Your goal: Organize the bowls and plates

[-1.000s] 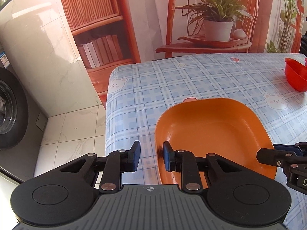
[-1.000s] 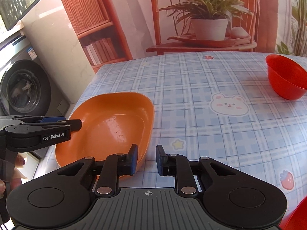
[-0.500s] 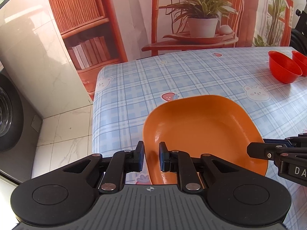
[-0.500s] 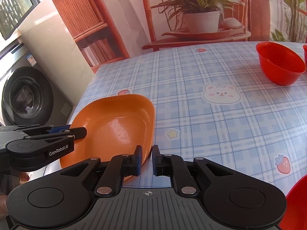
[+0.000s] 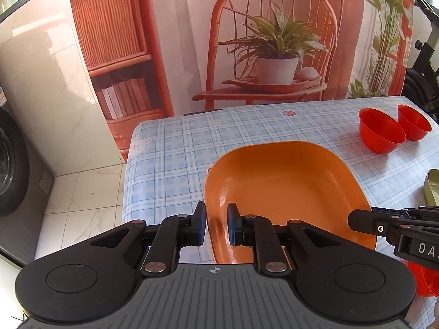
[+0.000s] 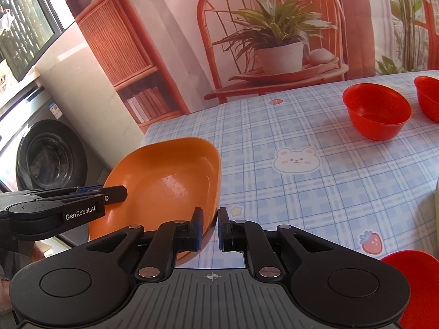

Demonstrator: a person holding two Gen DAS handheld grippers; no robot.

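Observation:
An orange rounded-square plate (image 5: 288,192) hangs above the left part of the checked table (image 5: 170,159), held by two sides. My left gripper (image 5: 216,222) is shut on its left rim, one pad inside and one outside. In the right wrist view my right gripper (image 6: 210,226) is shut on the right rim of the same plate (image 6: 164,181), which juts past the table edge. Each gripper shows in the other's view at the plate's far side. Two red bowls (image 5: 381,134) (image 5: 414,123) stand at the far right.
A third red bowl (image 6: 411,266) lies close at the lower right. A pale green dish (image 5: 433,189) peeks in at the right edge. A washing machine (image 6: 46,159) and tiled floor lie left of the table (image 6: 301,192). A printed backdrop stands behind.
Both grippers closed onto the orange plate's opposite rims, then rose together with it. The table now looks farther below and more of the far bowls has come into view.

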